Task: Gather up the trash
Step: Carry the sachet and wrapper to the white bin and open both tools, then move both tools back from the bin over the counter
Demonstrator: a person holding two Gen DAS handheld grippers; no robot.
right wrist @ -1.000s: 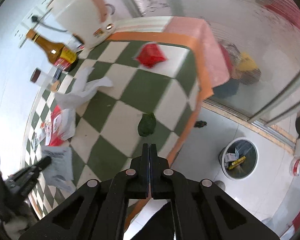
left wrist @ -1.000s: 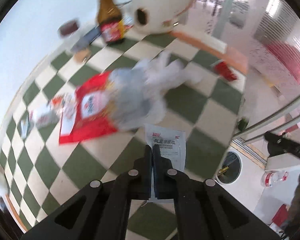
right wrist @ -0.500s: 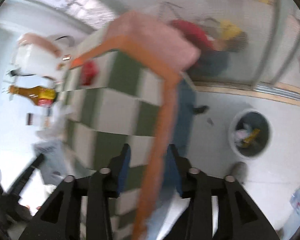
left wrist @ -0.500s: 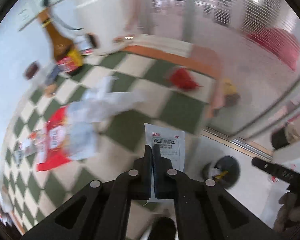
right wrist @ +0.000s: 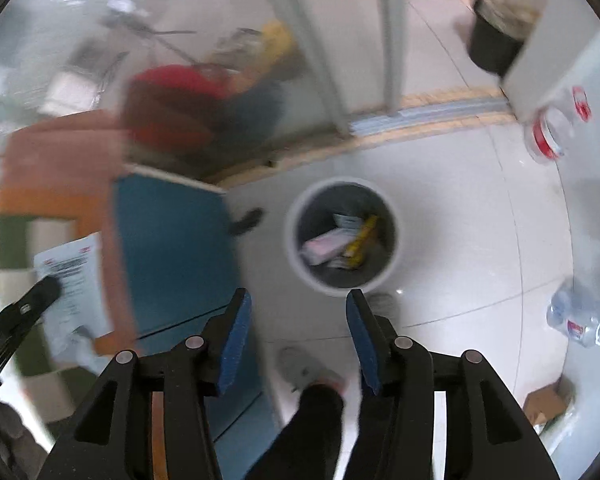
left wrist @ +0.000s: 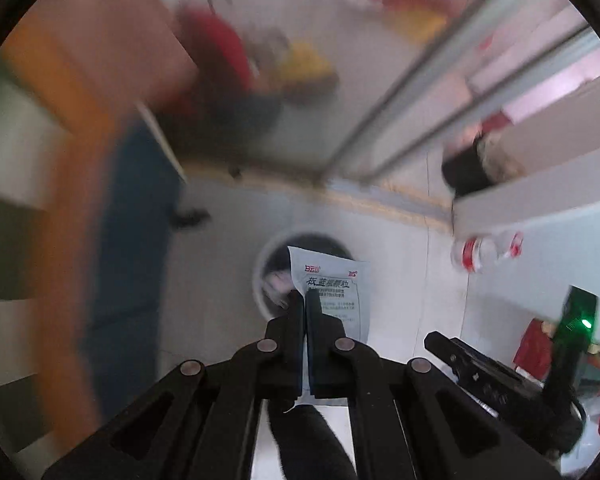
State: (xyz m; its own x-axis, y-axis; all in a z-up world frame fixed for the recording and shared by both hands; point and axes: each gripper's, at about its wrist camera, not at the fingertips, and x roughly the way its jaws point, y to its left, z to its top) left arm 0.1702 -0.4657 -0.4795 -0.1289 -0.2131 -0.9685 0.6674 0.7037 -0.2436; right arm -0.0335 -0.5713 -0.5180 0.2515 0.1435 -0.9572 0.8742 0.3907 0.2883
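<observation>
White printed paper sachet [left wrist: 333, 294] is pinched in the left claw [left wrist: 304, 312] right above the round white-rimmed trash bin [right wrist: 341, 236], which already holds a few wrappers, so just the drop is left, while the right claw [right wrist: 296, 320] hangs spread and empty.

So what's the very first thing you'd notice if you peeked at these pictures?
Probably the white sachet pinched in the left gripper, hanging right in front of the round trash bin on the floor. The bin already has wrappers inside, a pink one and a yellow one. The right gripper is wide open with nothing in it, pointing down at that bin.
</observation>
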